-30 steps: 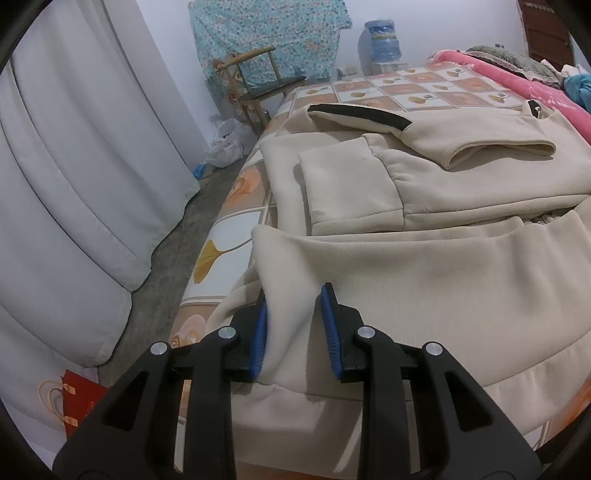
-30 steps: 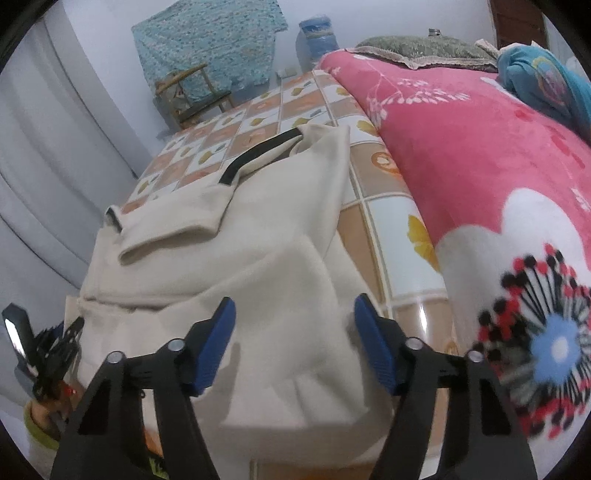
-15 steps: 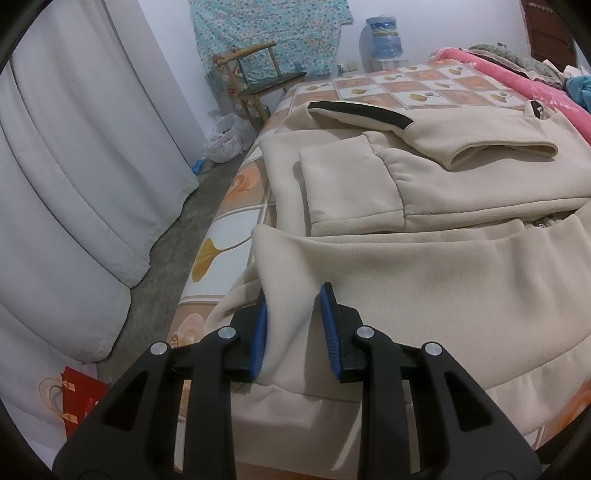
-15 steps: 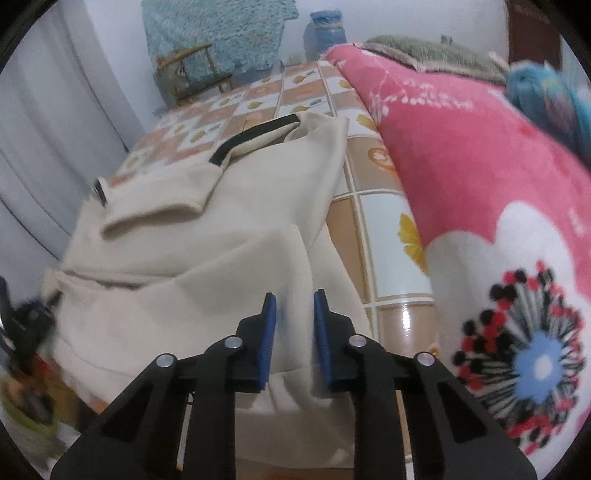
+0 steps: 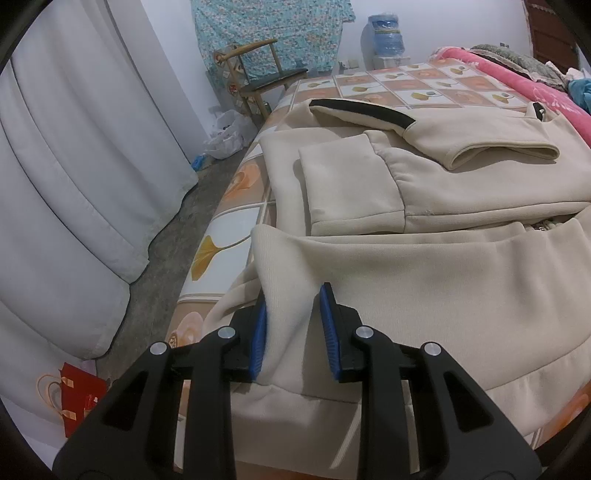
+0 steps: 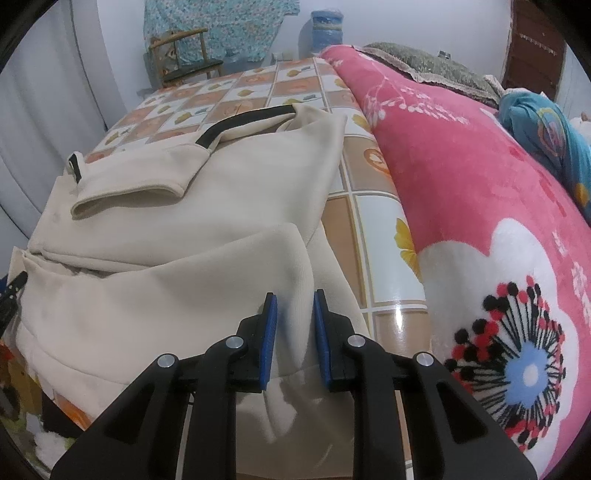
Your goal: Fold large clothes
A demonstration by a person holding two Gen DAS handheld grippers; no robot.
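Note:
A large cream hooded sweatshirt [image 5: 443,192] lies on a bed with a tile-patterned sheet [image 5: 424,85]. Its sleeves are folded across the chest and its black-edged hood [image 5: 362,110] points away. My left gripper [image 5: 291,325] is shut on the left corner of the lower hem, which is lifted and doubled over the body. My right gripper [image 6: 295,328] is shut on the right corner of the same hem of the sweatshirt [image 6: 184,206], raised above the bed.
A pink flowered blanket [image 6: 480,206] lies along the bed's right side, with a blue garment [image 6: 546,125] beyond it. White curtains [image 5: 74,166] hang left of the bed. A wooden chair [image 5: 258,74] and a water bottle [image 5: 386,33] stand at the far wall.
My right gripper has closed from wide open onto the right hem corner and lifted it. My left gripper has kept its hold and barely moved.

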